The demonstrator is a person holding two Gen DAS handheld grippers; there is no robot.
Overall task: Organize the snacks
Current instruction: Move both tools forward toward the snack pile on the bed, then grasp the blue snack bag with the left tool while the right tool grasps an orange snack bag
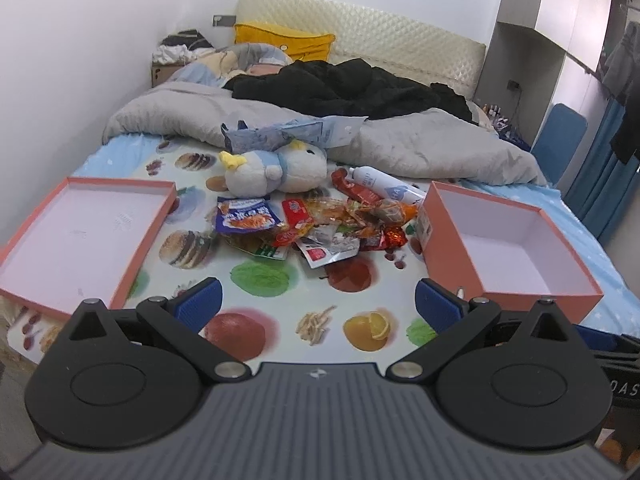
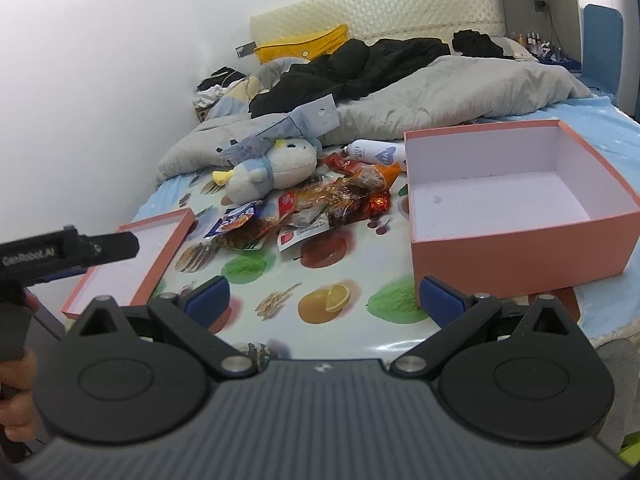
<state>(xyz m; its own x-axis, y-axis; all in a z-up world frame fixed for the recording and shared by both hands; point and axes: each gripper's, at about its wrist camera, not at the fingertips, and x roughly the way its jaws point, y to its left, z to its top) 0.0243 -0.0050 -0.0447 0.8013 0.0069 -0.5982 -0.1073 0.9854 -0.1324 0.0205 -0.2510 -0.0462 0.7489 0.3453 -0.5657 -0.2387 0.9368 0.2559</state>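
Note:
A heap of snack packets (image 1: 320,226) (image 2: 316,210) lies in the middle of a fruit-printed mat (image 1: 280,304) on the bed. A blue-and-purple packet (image 1: 245,216) sits at its left edge. A shallow pink lid (image 1: 80,236) (image 2: 132,260) lies to the left. A deeper pink box (image 1: 516,248) (image 2: 516,196), empty inside, stands to the right. My left gripper (image 1: 318,306) is open, short of the heap, with nothing between its blue pads. My right gripper (image 2: 324,300) is open too, near the box's front left corner.
A plush penguin (image 1: 276,170) (image 2: 272,168) and a white bottle (image 1: 380,182) (image 2: 374,152) lie just behind the snacks. Farther back are a grey duvet (image 1: 420,144), black clothes (image 1: 348,88) and a yellow pillow (image 1: 280,38). A hand holds the other gripper's handle (image 2: 68,250) at left.

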